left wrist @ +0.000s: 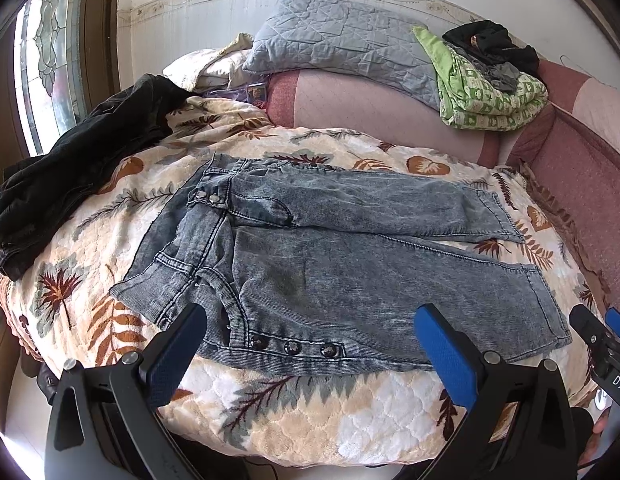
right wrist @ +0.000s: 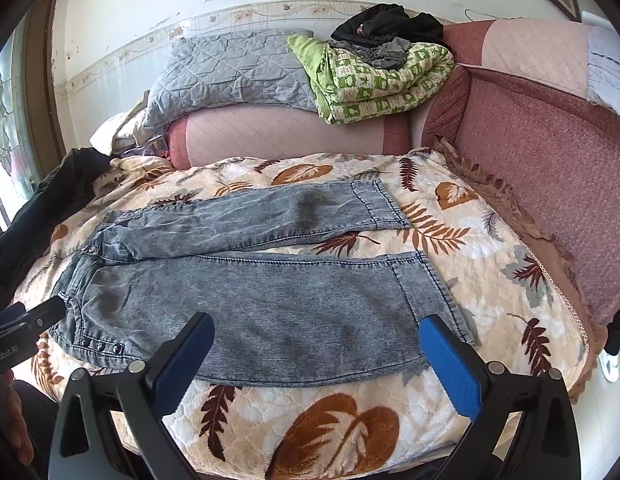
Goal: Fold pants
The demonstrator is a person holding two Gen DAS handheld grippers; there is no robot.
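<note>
Grey acid-wash denim pants (left wrist: 330, 256) (right wrist: 246, 292) lie flat and unfolded on a leaf-print blanket (left wrist: 270, 408) (right wrist: 310, 420), waist to the left, both legs stretched to the right. My left gripper (left wrist: 310, 320) hovers open over the near waist and hip, above the row of studs. My right gripper (right wrist: 316, 328) hovers open over the near leg, close to its hem. Neither holds any cloth. The right gripper's tip shows at the right edge of the left wrist view, and the left gripper's tip at the left edge of the right wrist view.
A dark garment (left wrist: 70, 160) is heaped at the blanket's left end. Behind stand a pink sofa back (right wrist: 286, 132), a grey quilted pillow (left wrist: 342, 48), a folded green quilt (right wrist: 382, 80) topped with black clothes, and a window (left wrist: 46, 64) at far left.
</note>
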